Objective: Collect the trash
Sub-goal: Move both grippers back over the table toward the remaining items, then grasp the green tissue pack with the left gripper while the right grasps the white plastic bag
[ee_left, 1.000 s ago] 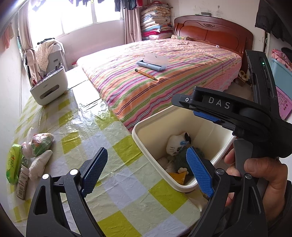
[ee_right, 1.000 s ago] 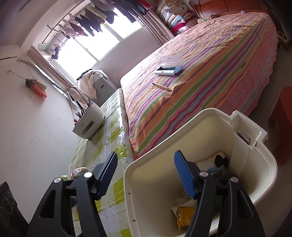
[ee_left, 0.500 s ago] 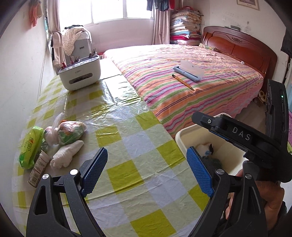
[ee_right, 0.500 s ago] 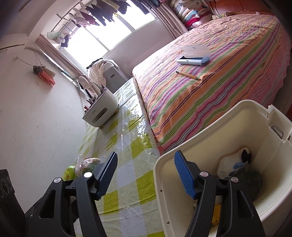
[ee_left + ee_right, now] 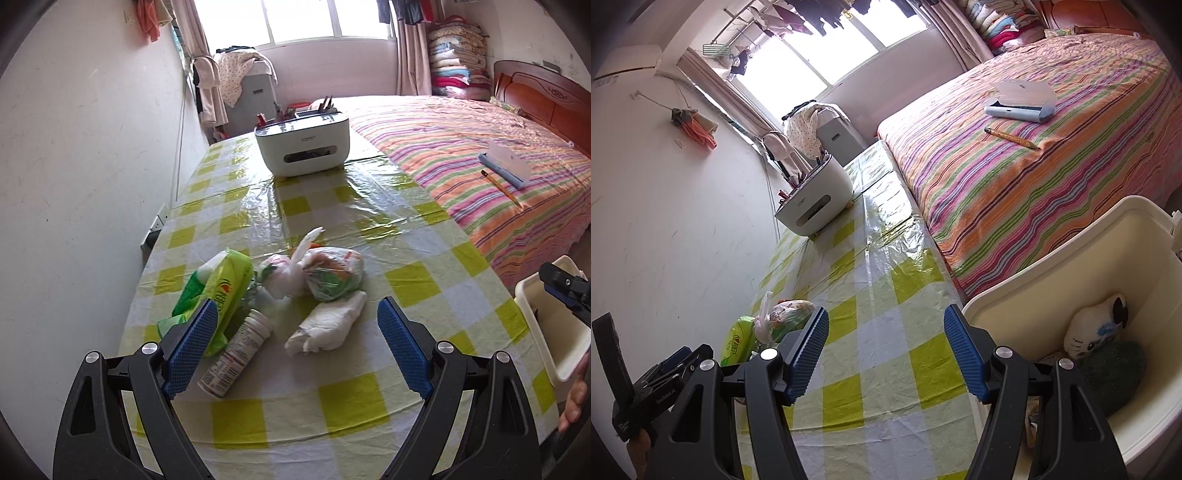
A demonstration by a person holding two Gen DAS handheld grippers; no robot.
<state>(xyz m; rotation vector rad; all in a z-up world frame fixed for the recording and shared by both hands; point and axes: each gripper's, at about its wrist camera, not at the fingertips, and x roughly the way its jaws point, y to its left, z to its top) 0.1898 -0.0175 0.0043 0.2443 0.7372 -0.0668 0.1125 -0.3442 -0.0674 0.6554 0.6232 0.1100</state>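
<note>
A desk (image 5: 332,406) under a glossy yellow-and-white checked cover runs along a white wall toward a bright window, with a striped bed (image 5: 480,155) close beside it. The trash lies bunched near the wall: a green packet (image 5: 221,288), knotted bag (image 5: 328,273), small bottle (image 5: 236,354) and white wad (image 5: 328,325). The left gripper (image 5: 295,347) hangs spread and empty above them; the right gripper (image 5: 886,354), also spread and empty, sits by the cream bin (image 5: 1052,280).

Yellow-green and white checks on the tablecloth (image 5: 332,229); multicoloured stripes on the bedspread (image 5: 1034,177); cream bin (image 5: 1052,280); bright green packet (image 5: 218,291) near the table's left edge.
</note>
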